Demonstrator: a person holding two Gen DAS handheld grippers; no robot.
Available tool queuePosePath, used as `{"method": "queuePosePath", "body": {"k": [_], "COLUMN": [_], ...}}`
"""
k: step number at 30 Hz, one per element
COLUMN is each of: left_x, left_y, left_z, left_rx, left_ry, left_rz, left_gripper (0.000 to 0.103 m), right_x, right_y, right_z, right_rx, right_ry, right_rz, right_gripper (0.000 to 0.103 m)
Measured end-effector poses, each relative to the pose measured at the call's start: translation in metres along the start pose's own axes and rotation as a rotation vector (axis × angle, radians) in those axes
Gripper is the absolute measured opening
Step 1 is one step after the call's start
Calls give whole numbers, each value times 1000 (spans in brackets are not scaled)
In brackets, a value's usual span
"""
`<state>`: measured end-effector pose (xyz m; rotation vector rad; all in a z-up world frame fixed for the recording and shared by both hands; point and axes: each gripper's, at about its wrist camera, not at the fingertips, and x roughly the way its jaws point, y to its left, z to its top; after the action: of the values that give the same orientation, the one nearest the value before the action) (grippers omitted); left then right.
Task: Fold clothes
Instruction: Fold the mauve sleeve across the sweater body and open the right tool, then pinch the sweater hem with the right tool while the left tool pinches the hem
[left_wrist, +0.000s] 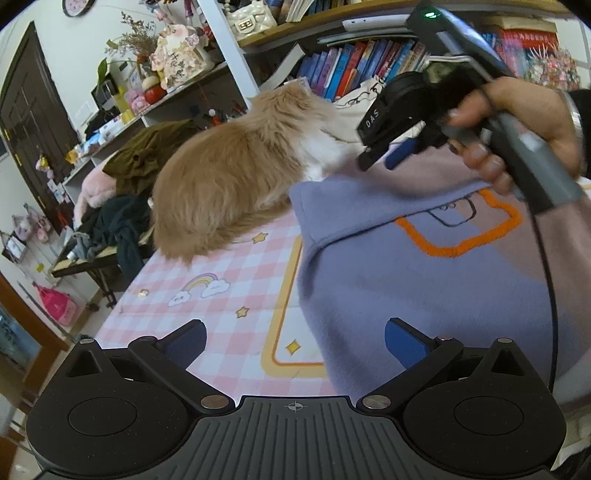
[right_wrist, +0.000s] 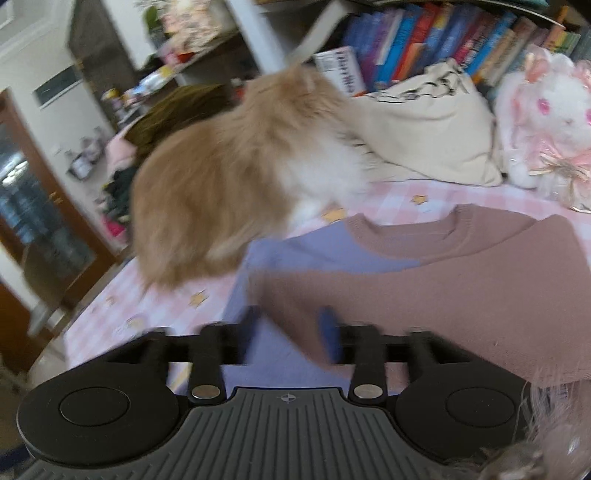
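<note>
A lilac and dusty-pink sweater with an orange outline patch lies flat on the pink checked sheet. My left gripper is open and empty, low over the sweater's left edge. My right gripper shows in the left wrist view above the sweater's far part. In the right wrist view the right gripper is blurred, its blue fingers set apart on either side of a pink fold of the sweater. I cannot tell whether they pinch it.
A fluffy ginger and white cat sits on the sheet right beside the sweater's far left corner. A cream pillow and a plush toy lie behind. Bookshelves stand at the back, and a clothes pile lies at the left.
</note>
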<state>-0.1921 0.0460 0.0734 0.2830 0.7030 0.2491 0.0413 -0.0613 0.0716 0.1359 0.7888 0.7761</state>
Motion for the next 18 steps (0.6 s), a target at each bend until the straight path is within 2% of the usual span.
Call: {"method": "queuePosePath", "body": {"k": [3, 9, 11, 13, 18], "left_x": [9, 20, 19, 20, 25], "left_y": [0, -3, 0, 4, 9], "left_z": [0, -13, -17, -18, -18], "left_rx": [-36, -13, -35, -77, -144], "left_ry": [26, 101, 113, 127, 141], "left_rz": [-27, -74, -119, -172, -190], "left_gripper": [103, 103, 103, 103, 103], "right_x": [-22, -63, -81, -99, -147], "right_y": [-2, -20, -27, -34, -60], "right_z": [-10, -47, -64, -80, -112], "right_rx": [-18, -44, -64, -77, 29], "right_ry": [22, 138, 168, 198, 247], "right_rz": [3, -132, -169, -206, -279], "right_gripper": [50, 50, 52, 58, 59]}}
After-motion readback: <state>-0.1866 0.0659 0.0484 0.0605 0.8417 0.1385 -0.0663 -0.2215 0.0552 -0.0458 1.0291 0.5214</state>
